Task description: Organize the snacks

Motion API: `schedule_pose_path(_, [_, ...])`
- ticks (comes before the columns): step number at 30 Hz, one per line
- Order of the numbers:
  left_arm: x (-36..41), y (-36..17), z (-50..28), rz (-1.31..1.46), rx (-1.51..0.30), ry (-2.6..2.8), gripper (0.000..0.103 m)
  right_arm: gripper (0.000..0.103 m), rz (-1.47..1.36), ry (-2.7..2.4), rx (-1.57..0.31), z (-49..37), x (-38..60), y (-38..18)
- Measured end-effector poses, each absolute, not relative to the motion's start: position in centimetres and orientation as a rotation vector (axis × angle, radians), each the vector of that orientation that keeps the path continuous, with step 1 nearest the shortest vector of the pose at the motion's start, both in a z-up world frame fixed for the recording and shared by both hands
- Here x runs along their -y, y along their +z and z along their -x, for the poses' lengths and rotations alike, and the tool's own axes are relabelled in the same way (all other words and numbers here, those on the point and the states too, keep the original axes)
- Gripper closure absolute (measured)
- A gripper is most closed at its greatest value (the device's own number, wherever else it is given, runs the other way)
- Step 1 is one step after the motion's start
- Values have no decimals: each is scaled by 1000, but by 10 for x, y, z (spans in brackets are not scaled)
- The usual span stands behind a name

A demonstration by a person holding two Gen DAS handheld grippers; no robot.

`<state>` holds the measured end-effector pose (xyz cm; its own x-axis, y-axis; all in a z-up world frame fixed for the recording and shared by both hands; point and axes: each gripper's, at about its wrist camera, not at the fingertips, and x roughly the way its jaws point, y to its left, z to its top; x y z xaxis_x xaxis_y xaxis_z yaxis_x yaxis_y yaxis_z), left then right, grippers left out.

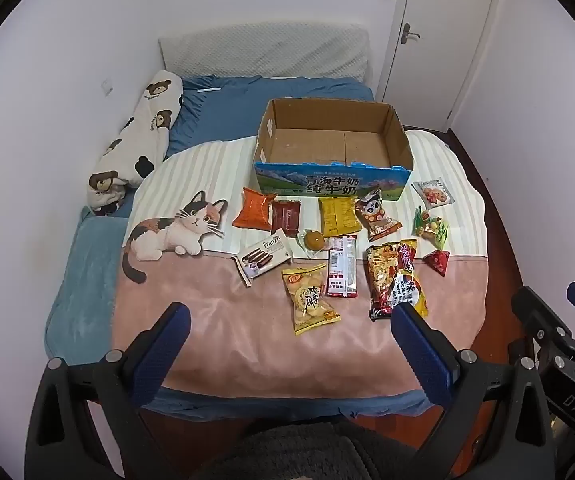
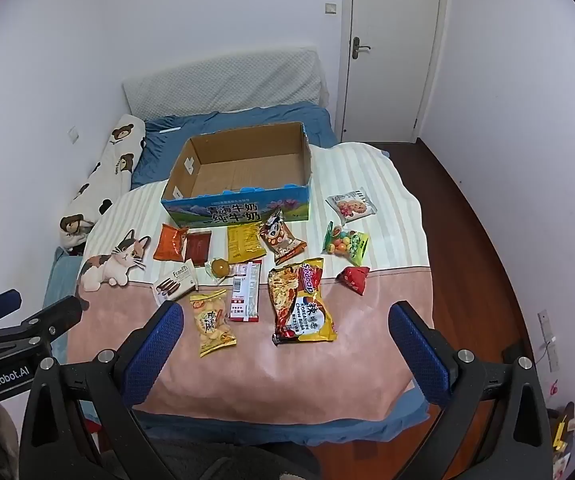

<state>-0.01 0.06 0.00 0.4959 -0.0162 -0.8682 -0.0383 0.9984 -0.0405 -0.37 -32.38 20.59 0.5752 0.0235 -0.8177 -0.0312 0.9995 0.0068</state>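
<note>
On the cat-print blanket (image 1: 247,344), between its middle and near edge, lie twelve snack packets (image 1: 311,300), all outside one cardboard box (image 1: 329,146) standing toward the far edge. Over the near edge, the left gripper (image 1: 289,330) and right gripper (image 2: 287,330) both gape wide, holding nothing.

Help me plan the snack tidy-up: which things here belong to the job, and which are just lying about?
Job: cardboard box, instant noodle packet, Franzzi wafer box, orange packet, red pyramid packet, cookie packet.

Lying about: bear-print pillow, cat blanket, door.
</note>
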Motion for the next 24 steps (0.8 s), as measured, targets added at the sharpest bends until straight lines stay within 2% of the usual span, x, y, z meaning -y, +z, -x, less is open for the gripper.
schedule_pose_path(24, [5, -3, 2, 50, -1060, 15, 0, 0, 11, 32, -952, 5, 325, 208])
